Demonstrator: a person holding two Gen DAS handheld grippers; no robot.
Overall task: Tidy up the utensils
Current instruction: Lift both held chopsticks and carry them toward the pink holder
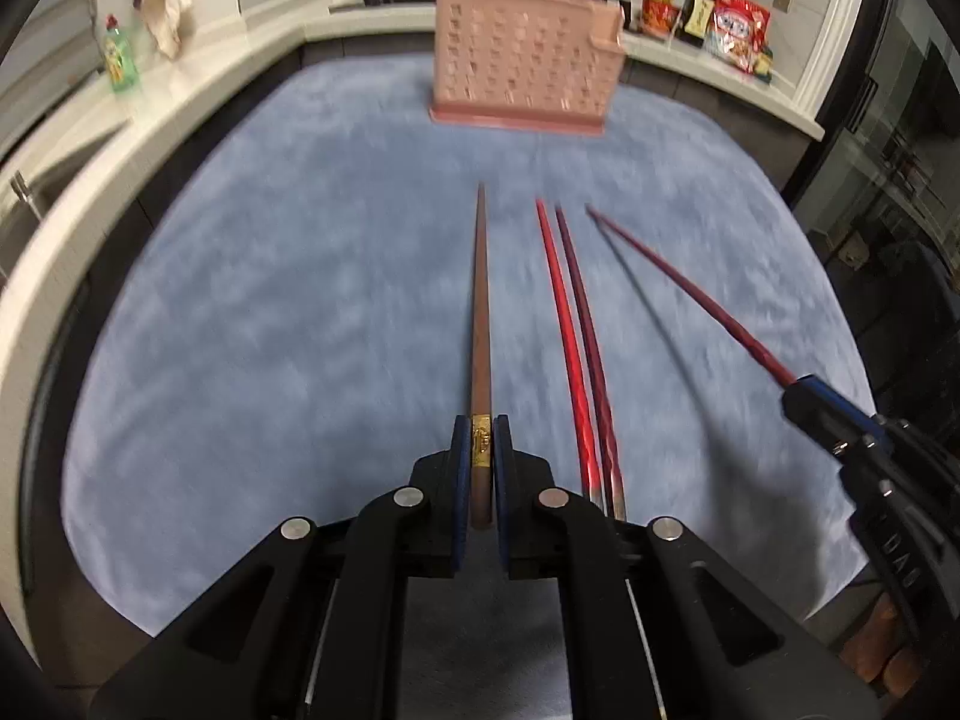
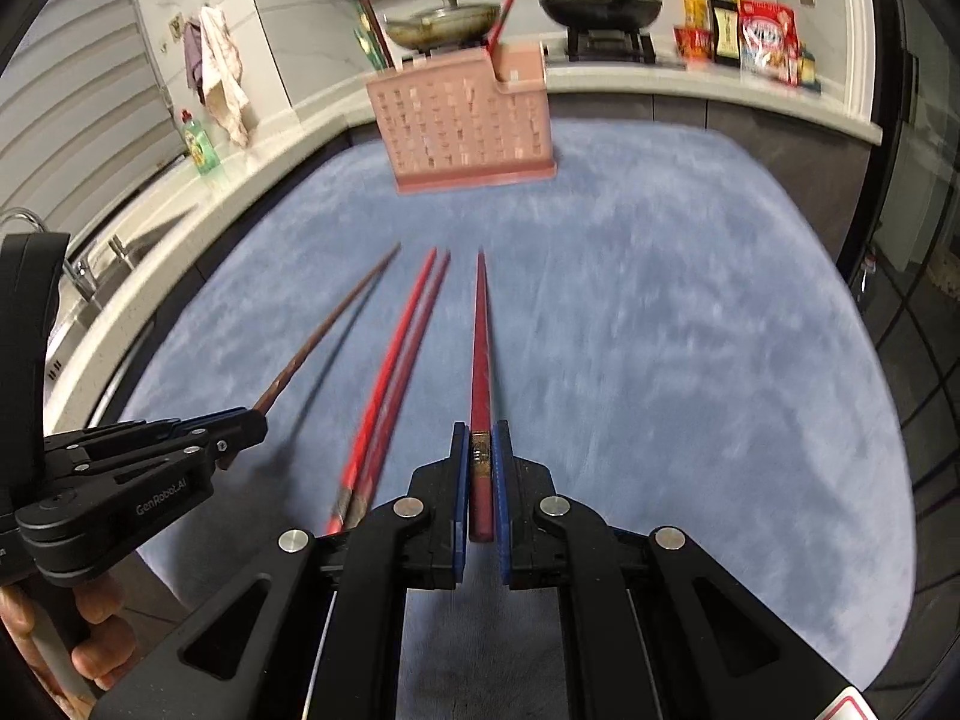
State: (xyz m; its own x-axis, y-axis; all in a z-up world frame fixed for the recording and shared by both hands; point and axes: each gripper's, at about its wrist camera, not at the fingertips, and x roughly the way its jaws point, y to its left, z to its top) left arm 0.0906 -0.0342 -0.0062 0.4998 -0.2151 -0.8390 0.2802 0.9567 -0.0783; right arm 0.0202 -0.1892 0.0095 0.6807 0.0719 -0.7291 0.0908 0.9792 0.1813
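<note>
My left gripper [image 1: 480, 426] is shut on a brown chopstick [image 1: 480, 312] with a gold band, which points away toward the pink utensil holder [image 1: 525, 69]. My right gripper [image 2: 480, 429] is shut on a dark red chopstick [image 2: 481, 336], held above the blue cloth [image 2: 660, 330]. Two red chopsticks [image 1: 576, 348] lie side by side on the cloth between the held ones. In the right wrist view the left gripper [image 2: 255, 417] appears at the left with the brown chopstick [image 2: 336, 324]. In the left wrist view the right gripper [image 1: 801, 393] sits at the right.
The pink utensil holder [image 2: 462, 120] stands at the cloth's far edge with some sticks in it. A white counter [image 1: 198, 84] curves behind, carrying a green bottle [image 1: 120, 57], pans [image 2: 600, 6] on a stove and snack packets [image 1: 735, 30]. A sink tap [image 2: 24, 219] is at the left.
</note>
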